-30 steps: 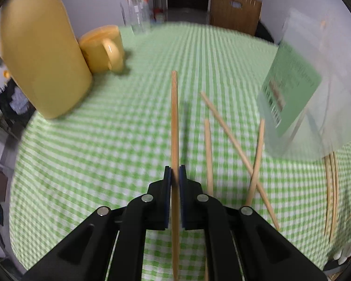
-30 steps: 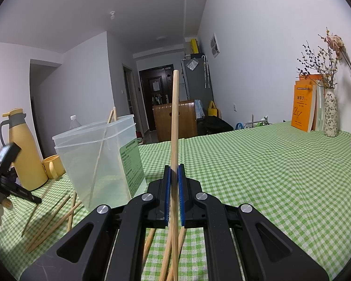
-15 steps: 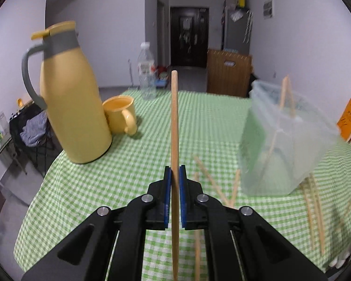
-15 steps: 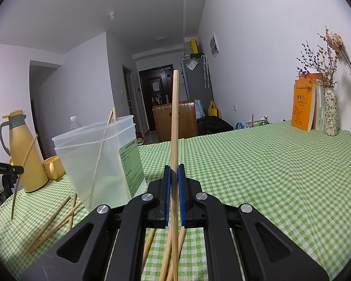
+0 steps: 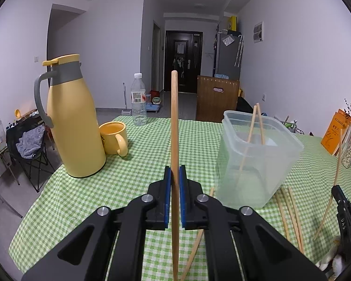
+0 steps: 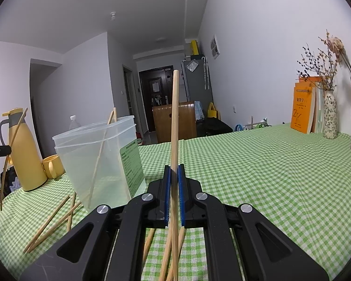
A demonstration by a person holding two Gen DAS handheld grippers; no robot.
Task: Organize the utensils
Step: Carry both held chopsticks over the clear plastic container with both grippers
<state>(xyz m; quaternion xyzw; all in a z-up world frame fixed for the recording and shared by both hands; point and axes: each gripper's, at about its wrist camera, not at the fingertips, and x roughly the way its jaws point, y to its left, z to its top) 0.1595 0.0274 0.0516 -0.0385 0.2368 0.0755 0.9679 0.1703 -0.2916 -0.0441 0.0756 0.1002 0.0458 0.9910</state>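
While both tongs grip a chopstick each, loose sticks lie on the checked table.

Green-checked cloth covers the table, with a yellow jug and a yellow mug side by side at its left part, and a water bottle behind them at the far edge. Right of middle stands a clear plastic tub with two chopsticks leaning inside it. Several loose chopsticks lie on the cloth around the tub's base. Jaws of the left gripper are pinched tight on one upright chopstick, raised above the cloth. Jaws of the right gripper are likewise clamped on a second upright stick, near the tub.
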